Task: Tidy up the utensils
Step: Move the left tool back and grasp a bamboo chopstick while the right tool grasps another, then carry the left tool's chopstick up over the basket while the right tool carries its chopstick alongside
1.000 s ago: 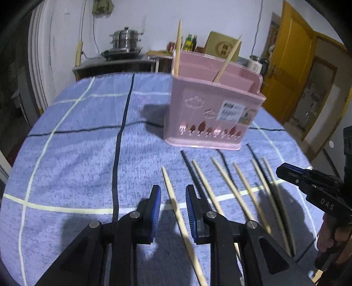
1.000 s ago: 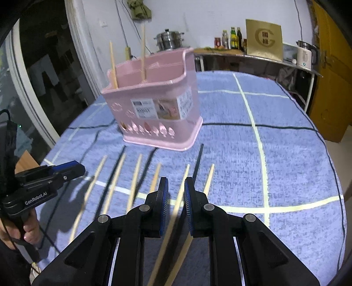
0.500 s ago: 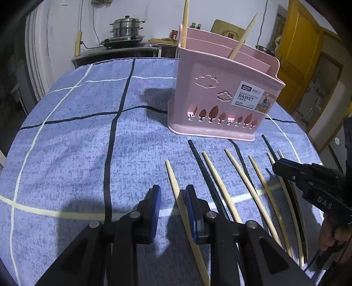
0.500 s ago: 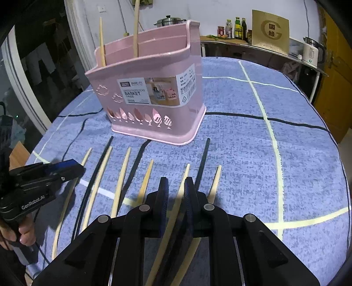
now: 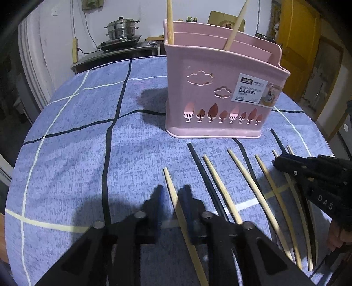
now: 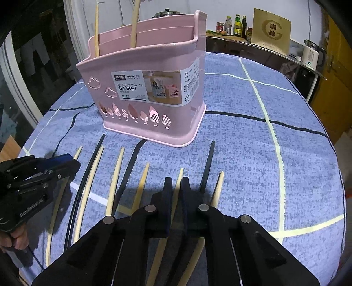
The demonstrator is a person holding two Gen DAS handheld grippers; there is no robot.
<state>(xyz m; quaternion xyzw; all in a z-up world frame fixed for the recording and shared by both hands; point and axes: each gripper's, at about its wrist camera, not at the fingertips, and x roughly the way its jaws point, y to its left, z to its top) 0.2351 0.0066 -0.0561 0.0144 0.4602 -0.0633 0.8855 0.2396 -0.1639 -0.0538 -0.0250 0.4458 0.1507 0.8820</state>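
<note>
A pink chopstick basket stands on the blue checked tablecloth with two wooden chopsticks upright inside. Several wooden and black chopsticks lie in a row in front of it. My left gripper is open low over the table, its fingers either side of the leftmost wooden chopstick. My right gripper is open with a narrow gap, straddling another wooden chopstick. Each gripper shows in the other's view, the right one and the left one.
The round table drops off at its edges all around. A counter with steel pots, bottles and a kettle stands behind. A yellow door is at the right. A black chopstick lies right of my right gripper.
Both grippers have moved forward and down toward the chopsticks and basket. The left gripper now straddles the leftmost wooden chopstick; the right gripper's gap has stayed narrow over its chopstick.
</note>
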